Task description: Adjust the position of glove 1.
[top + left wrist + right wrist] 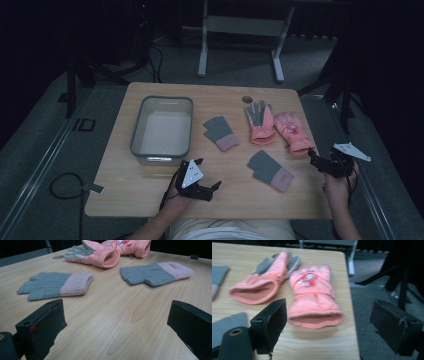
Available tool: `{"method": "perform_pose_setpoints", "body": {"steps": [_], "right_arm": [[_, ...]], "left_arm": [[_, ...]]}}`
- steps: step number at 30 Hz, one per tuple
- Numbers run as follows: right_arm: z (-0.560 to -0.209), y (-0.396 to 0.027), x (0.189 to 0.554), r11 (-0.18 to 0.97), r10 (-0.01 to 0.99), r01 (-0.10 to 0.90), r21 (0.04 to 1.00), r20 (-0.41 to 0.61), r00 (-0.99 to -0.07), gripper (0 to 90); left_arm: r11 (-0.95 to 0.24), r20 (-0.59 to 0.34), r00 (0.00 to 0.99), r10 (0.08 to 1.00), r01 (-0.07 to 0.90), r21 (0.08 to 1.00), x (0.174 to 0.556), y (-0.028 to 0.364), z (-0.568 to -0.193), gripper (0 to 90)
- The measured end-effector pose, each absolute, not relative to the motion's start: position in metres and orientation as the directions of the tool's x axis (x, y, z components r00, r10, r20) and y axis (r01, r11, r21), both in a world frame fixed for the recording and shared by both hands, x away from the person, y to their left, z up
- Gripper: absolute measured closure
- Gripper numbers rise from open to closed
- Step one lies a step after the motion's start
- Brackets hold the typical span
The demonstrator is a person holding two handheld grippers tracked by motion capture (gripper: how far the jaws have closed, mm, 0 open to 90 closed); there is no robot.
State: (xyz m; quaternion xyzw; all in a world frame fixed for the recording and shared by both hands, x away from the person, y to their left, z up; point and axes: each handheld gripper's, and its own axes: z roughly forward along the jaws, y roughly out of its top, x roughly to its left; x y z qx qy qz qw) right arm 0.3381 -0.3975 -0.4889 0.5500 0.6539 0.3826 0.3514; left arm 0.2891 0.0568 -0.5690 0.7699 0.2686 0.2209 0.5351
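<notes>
The left gripper [209, 172] is black, with a pale grey three-cornered plate marked by small dark dots on top and a dark cable looping back past the hand [176, 196] that grips it; in its own view the jaws are blocky black slabs, the one on the left showing a round hole and a red mark. The right gripper [317, 159] is black too, its grey plate just beyond the hand [339, 186], its jaw edges scuffed. The person wears a light-coloured top.
</notes>
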Motion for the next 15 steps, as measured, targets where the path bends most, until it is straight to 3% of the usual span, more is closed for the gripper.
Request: {"method": "perform_pose_setpoints", "body": {"steps": [5,15], "right_arm": [[-0.475,-0.388,0.346,0.069,0.985,0.47,0.88,0.015,-0.171,13.7],[-0.443,-0.362,0.366,0.105,0.964,0.451,0.886,0.021,-0.265,10.7]], "left_arm": [[-0.276,0.044,0.758,0.65,0.181,0.944,0.29,0.058,-0.569,0.9],[-0.275,0.041,0.76,0.648,0.183,0.944,0.29,0.058,-0.569,0.9]]}}
